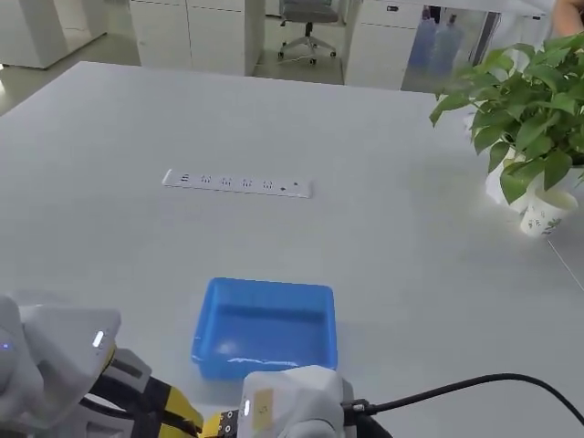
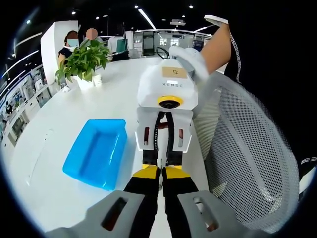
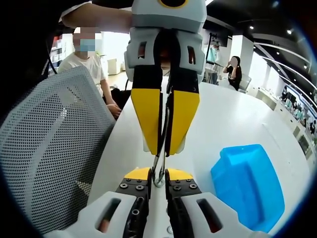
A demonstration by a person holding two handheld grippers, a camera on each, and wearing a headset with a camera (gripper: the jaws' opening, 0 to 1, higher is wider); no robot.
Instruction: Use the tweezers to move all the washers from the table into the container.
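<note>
Clamping tweezers [image 3: 161, 159]: left tool [image 3: 165, 150], right tool [image 3: 158, 175]; ends hidden.

Bright ceiling lights [image 2: 146, 17], soft shadows; fisheye edges warped, pics sharp.

White table [image 1: 365, 137]; potted plant [image 1: 525, 119]; power strip [image 1: 237, 183]; mesh chair [image 2: 247, 158]; white cabinets [image 1: 192, 32].

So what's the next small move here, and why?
Likely ease the right gripper off the tweezers: the left gripper clamps them lengthwise, their end sits between the right jaws, and the blue container looks empty in the head view, so picking can start.
</note>
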